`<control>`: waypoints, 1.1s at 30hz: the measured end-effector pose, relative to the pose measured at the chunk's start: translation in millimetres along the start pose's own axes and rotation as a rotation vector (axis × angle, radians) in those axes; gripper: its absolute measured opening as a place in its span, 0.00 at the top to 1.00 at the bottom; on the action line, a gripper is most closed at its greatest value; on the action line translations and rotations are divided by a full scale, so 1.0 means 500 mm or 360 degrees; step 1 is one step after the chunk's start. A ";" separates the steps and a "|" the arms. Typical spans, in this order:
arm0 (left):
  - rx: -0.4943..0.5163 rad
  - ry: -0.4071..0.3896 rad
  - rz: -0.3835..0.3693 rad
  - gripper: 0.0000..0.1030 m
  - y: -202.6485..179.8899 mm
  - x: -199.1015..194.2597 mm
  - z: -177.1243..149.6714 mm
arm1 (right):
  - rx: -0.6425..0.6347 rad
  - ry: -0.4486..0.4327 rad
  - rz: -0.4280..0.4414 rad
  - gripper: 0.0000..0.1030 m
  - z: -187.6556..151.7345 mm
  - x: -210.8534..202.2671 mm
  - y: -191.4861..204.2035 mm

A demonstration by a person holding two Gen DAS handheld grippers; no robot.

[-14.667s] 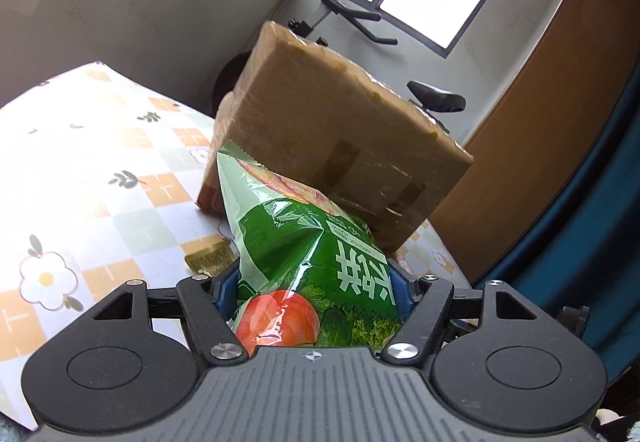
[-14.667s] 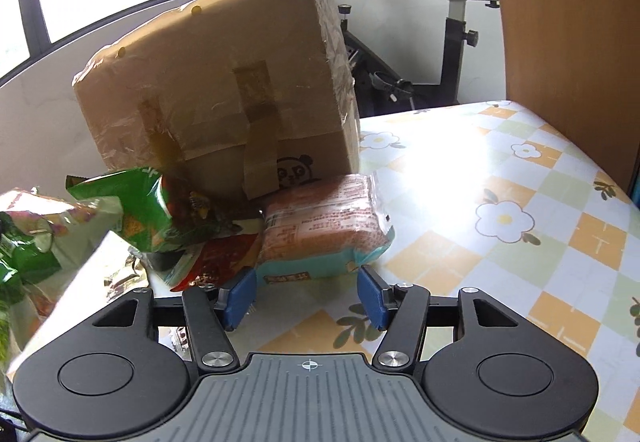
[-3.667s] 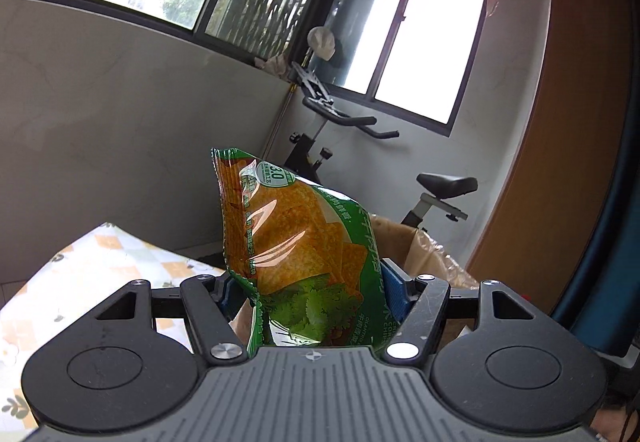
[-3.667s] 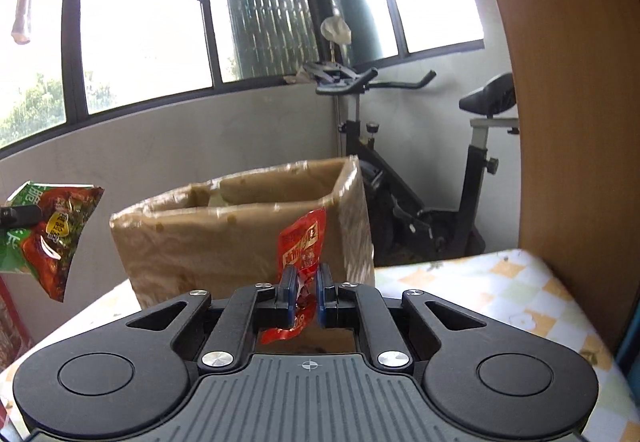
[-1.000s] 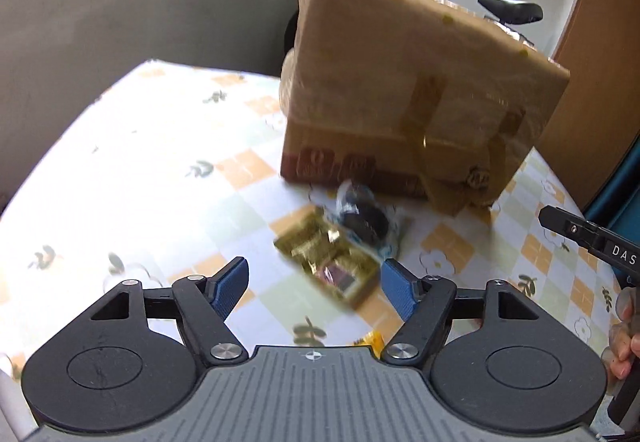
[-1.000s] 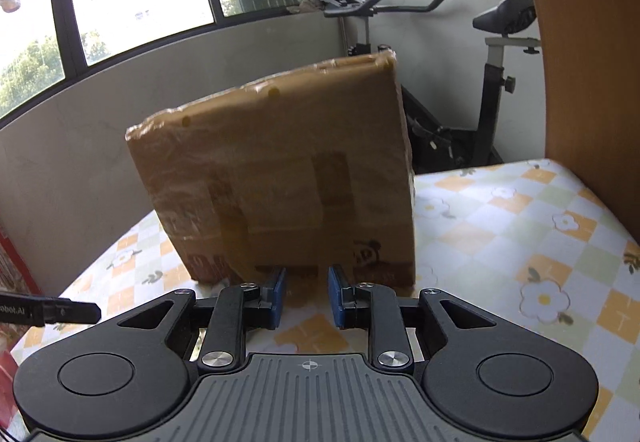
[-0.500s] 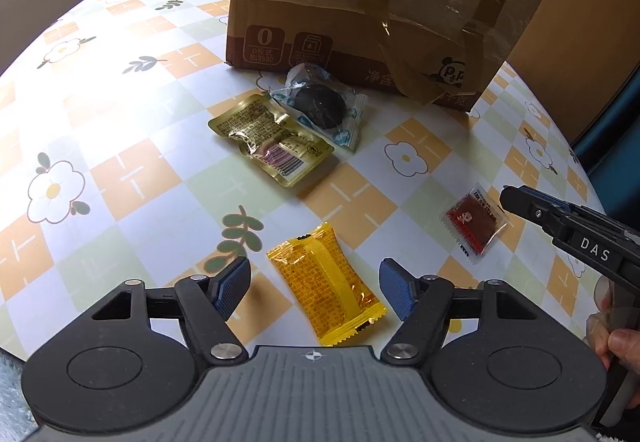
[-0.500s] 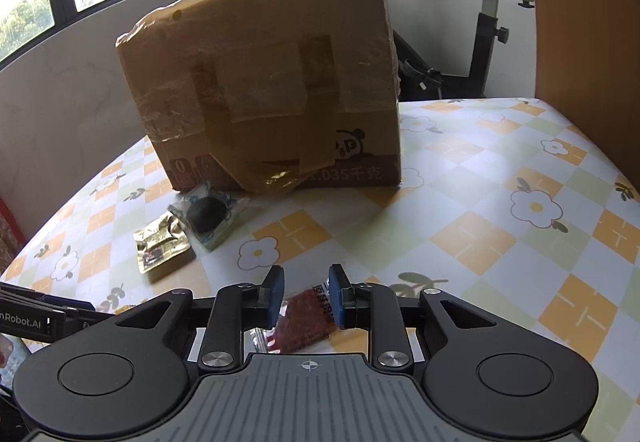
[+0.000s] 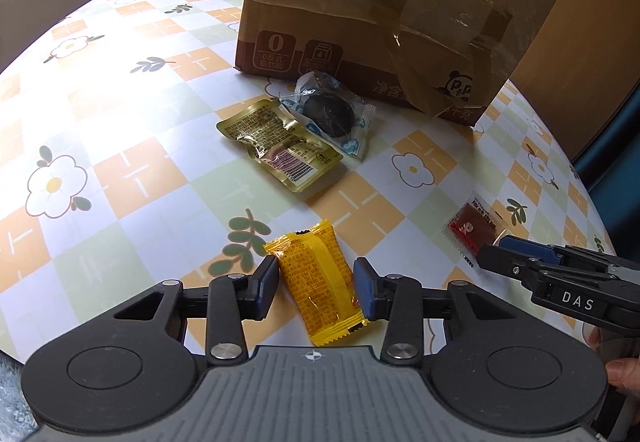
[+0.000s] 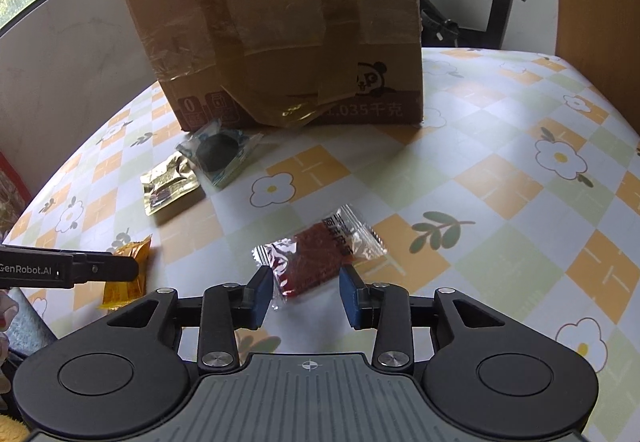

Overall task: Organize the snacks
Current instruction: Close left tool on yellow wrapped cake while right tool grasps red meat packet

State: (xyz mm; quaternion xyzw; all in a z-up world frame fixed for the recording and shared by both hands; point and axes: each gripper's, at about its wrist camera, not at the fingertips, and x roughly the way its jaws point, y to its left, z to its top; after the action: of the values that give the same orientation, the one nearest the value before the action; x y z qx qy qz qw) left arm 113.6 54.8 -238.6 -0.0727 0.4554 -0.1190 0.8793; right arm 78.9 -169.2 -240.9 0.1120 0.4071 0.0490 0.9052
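At the near edge of the table [image 9: 120, 90], which wears a checked, flowered cloth, the left gripper [image 9: 315, 282] straddles a yellow snack packet [image 9: 320, 278] that lies flat on the cloth. Its jaws have just been closing and now stand just beside the packet's long edges; whether the pads press on it cannot be told. Toward the right edge, the right gripper [image 10: 306, 292] is lowered over a clear packet of red snack [image 10: 320, 256], also flat on the cloth. Its jaws have just been opening; they stand partly apart with the packet's near end between them, the left pad close to the wrapper and the right pad clear of it. Farther in, near the middle, a gold foil sachet [image 9: 280, 150] lies touching a clear wrapper with a dark round cake [image 9: 330, 114]. Behind these, toward the far edge, stands a taped cardboard box [image 9: 384, 14] with a panda printed low on its face.
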 end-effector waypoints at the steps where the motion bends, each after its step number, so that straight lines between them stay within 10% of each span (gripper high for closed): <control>1: 0.0002 -0.0002 0.0000 0.58 0.000 0.000 0.000 | -0.0007 0.0005 0.0005 0.60 0.002 0.002 0.002; 20: 0.0007 -0.0024 -0.0016 0.58 0.001 0.000 -0.003 | -0.0288 -0.0071 -0.0103 0.39 0.049 0.092 0.065; 33: 0.0004 -0.0031 -0.0017 0.58 0.002 0.000 -0.003 | -0.0284 -0.0218 -0.0098 0.62 0.021 0.069 0.047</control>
State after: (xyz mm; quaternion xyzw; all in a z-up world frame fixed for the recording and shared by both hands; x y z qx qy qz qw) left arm 112.3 55.5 -239.6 -0.0753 0.4462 -0.1236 0.8832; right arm 109.5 -141.7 -253.5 0.0216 0.3415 0.0493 0.9384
